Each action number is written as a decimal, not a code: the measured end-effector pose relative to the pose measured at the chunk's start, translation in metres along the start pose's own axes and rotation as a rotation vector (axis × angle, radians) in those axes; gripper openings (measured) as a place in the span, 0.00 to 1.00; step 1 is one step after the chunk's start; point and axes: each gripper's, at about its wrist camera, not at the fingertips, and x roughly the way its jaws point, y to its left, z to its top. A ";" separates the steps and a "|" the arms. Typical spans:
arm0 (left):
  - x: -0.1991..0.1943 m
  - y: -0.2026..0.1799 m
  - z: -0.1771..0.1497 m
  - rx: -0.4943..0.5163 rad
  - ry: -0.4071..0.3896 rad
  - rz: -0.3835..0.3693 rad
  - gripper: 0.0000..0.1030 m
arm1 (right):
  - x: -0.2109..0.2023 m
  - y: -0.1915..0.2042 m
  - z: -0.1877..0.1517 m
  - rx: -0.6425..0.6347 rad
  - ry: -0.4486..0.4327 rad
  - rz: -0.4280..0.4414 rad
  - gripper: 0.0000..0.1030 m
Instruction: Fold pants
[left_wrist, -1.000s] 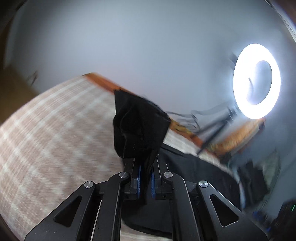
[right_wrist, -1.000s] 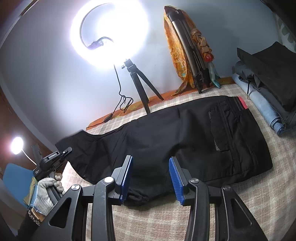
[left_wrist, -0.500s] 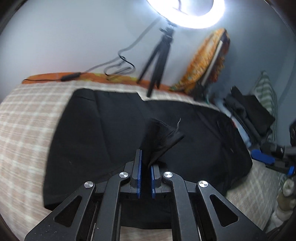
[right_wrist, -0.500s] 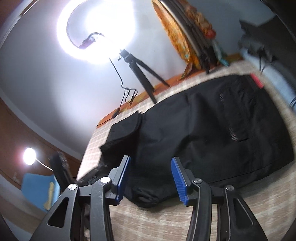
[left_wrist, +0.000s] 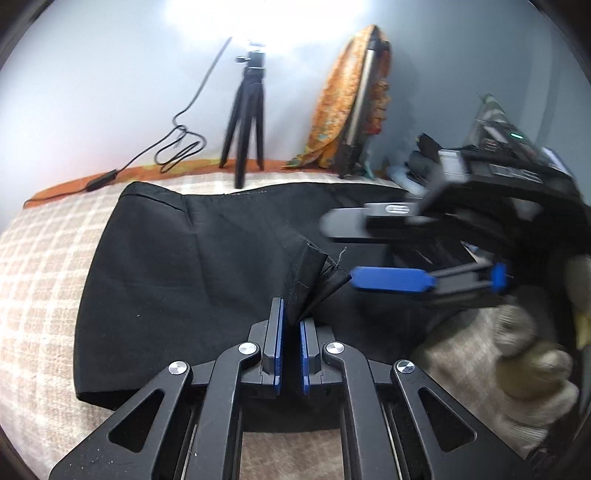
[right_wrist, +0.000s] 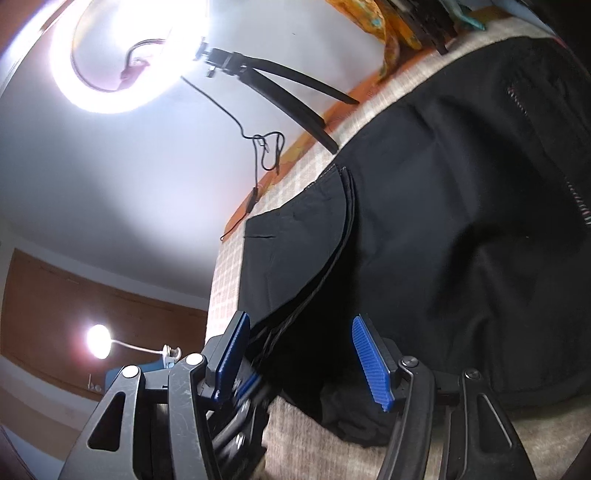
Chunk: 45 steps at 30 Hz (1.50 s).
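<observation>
since the earlier frame the left tongs swung round from facing the wall and ring light to facing across the bed; the leg end they carried now sits over the rest of the garment, so the black fabric pants lie folded over. right tongs came in from the right, now close beside the pinched hem.

left tongs clenched on a bunched hem of the pants, fabric sticking up between the blue pads. right tongs' jaws are opening; in the right wrist view black cloth lies in the gap between the blue pads, pads not pressing it. grey knit-gloved hand holds the right tongs, blurred, at near right.

pants spread on the beige checked bed cover, folded edge at left, pocket zipper side toward the right. folded layers show as stacked edges near the left pad in the right wrist view.

far side: small black tripod with black cable by the grey wall, orange patterned cloth over a folded stand. glowing ring light above, small lamp far left.
</observation>
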 end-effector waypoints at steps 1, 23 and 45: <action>-0.001 -0.003 -0.002 0.017 0.003 -0.005 0.05 | 0.003 -0.001 0.001 0.008 0.005 -0.001 0.59; -0.035 -0.007 -0.001 -0.009 0.049 -0.108 0.15 | -0.035 -0.005 0.020 -0.120 -0.075 -0.139 0.19; -0.016 0.099 -0.001 -0.283 0.093 -0.010 0.15 | 0.018 -0.005 -0.008 -0.180 0.081 -0.124 0.02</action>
